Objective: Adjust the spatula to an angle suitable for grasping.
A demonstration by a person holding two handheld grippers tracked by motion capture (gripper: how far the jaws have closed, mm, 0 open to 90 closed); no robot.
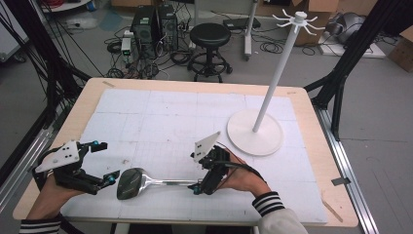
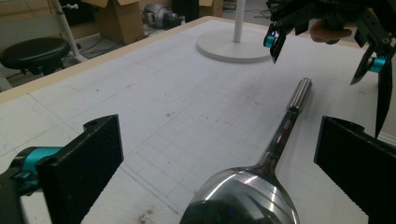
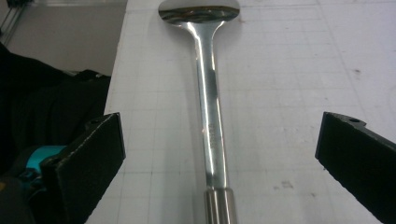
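A shiny metal ladle point(image 1: 146, 183) lies flat on the white mat near the table's front edge, bowl to the left and handle to the right. My left gripper point(image 1: 107, 162) stands open just left of the bowl. In the left gripper view the bowl point(image 2: 243, 196) sits low between the wide-apart jaws of that gripper point(image 2: 219, 172). My right gripper point(image 1: 198, 178) hovers open over the handle's end. In the right gripper view the handle point(image 3: 208, 93) runs up the middle between the spread jaws of that gripper point(image 3: 224, 163), with neither pad touching it. The right gripper point(image 2: 322, 56) also hangs above the handle tip in the left gripper view.
A white hook stand rises from a round base point(image 1: 254, 131) at the mat's right side, and its base point(image 2: 229, 46) also appears in the left gripper view. The white mat point(image 1: 170, 117) covers most of the wooden table point(image 1: 311, 122). A black stool point(image 1: 209, 36) stands beyond the far edge.
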